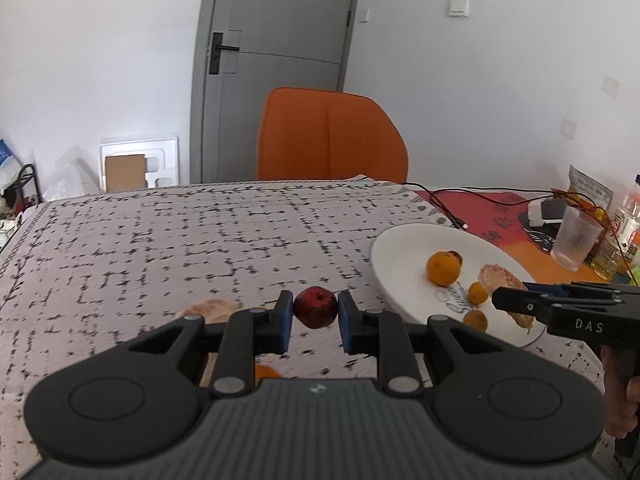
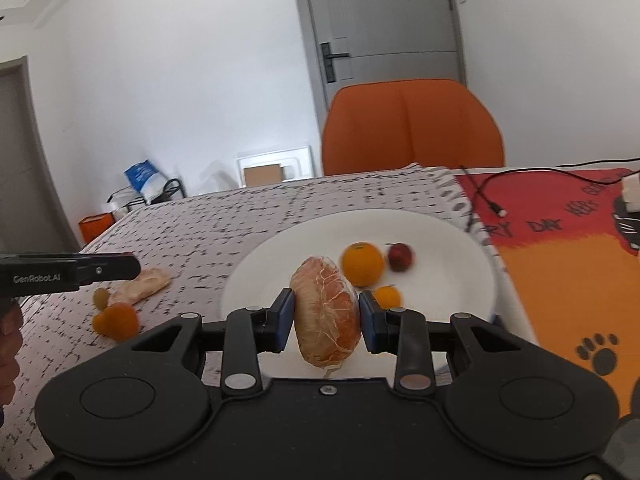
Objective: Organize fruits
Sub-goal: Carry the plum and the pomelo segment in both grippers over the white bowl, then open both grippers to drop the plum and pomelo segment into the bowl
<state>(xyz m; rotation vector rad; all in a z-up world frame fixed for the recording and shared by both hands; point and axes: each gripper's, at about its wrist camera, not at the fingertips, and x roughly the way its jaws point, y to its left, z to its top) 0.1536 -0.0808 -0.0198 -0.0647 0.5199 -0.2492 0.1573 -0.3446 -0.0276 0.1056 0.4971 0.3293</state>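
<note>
My left gripper [image 1: 315,314] is shut on a small dark red fruit [image 1: 315,307], held above the patterned tablecloth left of the white plate [image 1: 404,240]. My right gripper [image 2: 325,314] is shut on a peeled pomelo segment [image 2: 326,320], held over the near part of the plate [image 2: 288,264]. On the plate lie a large orange [image 2: 362,263], a small red fruit [image 2: 400,256] and a small orange [image 2: 387,297]. On the cloth to the left lie another pomelo segment [image 2: 140,285], an orange piece [image 2: 116,321] and a small greenish fruit [image 2: 101,297].
An orange chair [image 1: 330,140] stands behind the table. To the right lie a red-orange mat [image 2: 560,248], black cables [image 1: 444,204], a plastic cup [image 1: 574,238], bottles [image 1: 628,216] and a snack bag [image 1: 590,192].
</note>
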